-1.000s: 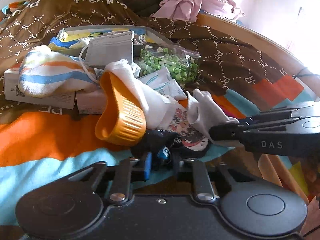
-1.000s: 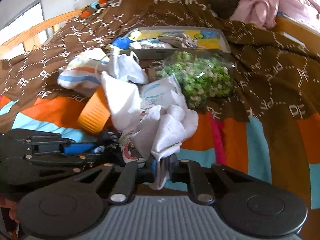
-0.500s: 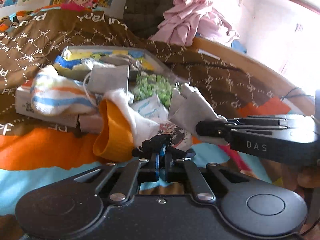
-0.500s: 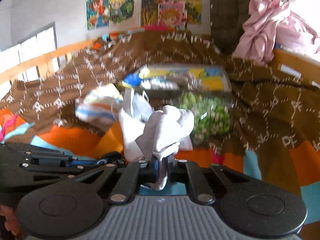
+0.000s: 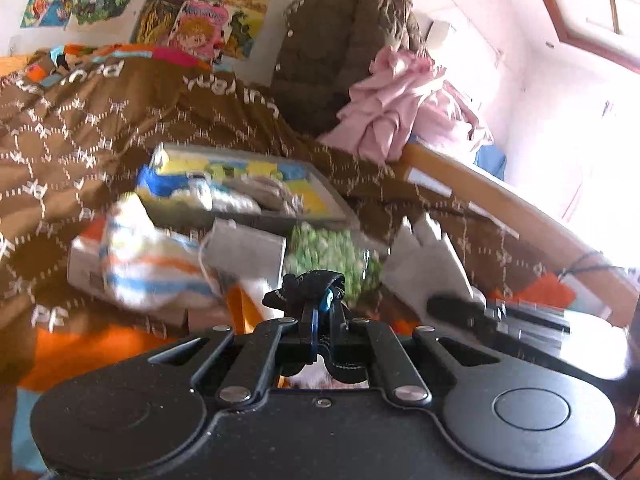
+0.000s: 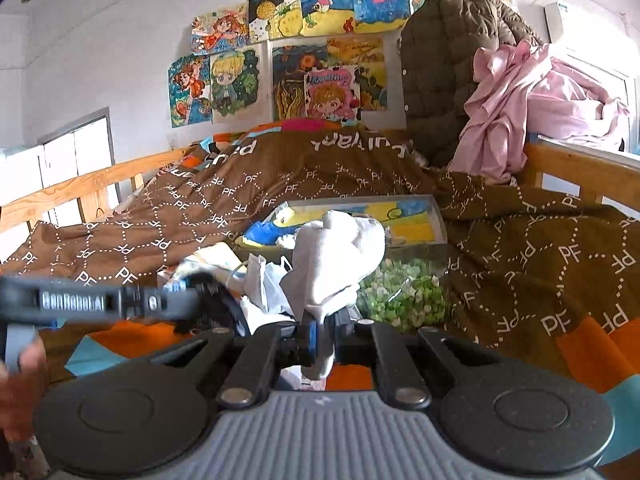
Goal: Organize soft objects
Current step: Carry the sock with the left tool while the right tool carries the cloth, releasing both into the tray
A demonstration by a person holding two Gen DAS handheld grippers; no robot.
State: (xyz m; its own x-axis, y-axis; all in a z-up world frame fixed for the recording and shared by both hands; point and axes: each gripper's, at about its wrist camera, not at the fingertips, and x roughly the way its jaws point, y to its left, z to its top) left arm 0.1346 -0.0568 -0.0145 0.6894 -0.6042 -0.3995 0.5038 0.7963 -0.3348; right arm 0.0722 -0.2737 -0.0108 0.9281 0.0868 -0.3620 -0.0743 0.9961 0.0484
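Left gripper (image 5: 325, 312): we read it as clamped, jaws nearly together on a small black fabric item (image 5: 308, 285) with a blue bit showing between the fingers. Item bunches up just above the fingertips. Blurry, so we can't tell what kind of item it is.
Right gripper (image 6: 320, 326): closed on a white cloth (image 6: 334, 264). Cloth stands up in a crumpled lump above the fingers, with a short tail hanging below them.
Same cloth, left view: pale grey-white cloth (image 5: 426, 260) at the tip of the right gripper (image 5: 452, 305), right of centre, off the bedding.
Left gripper, right view: comes in from the left edge (image 6: 188, 300), side on; we can't read the jaw gap from there. A hand (image 6: 20, 384) shows at the lower left edge.
Pile: striped sock (image 5: 148, 264) lies on a flat carton (image 5: 82, 270); face mask (image 5: 246, 250) just right of it; orange object (image 5: 236, 312) mostly hidden behind the left gripper.
Bag: clear bag of green pieces (image 6: 404, 292) sits on the blanket, just behind the white cloth from the right view.
Tray: shallow printed box (image 6: 416, 220) behind the pile, holding a few soft pieces; contents unclear.
Surface: brown patterned blanket (image 6: 520, 240) over a wooden-railed bed (image 6: 80, 188).
Background: pink clothes (image 6: 532, 116) heaped on the far rail, quilted dark jacket (image 6: 440, 72), drawings (image 6: 320, 48) on the wall.
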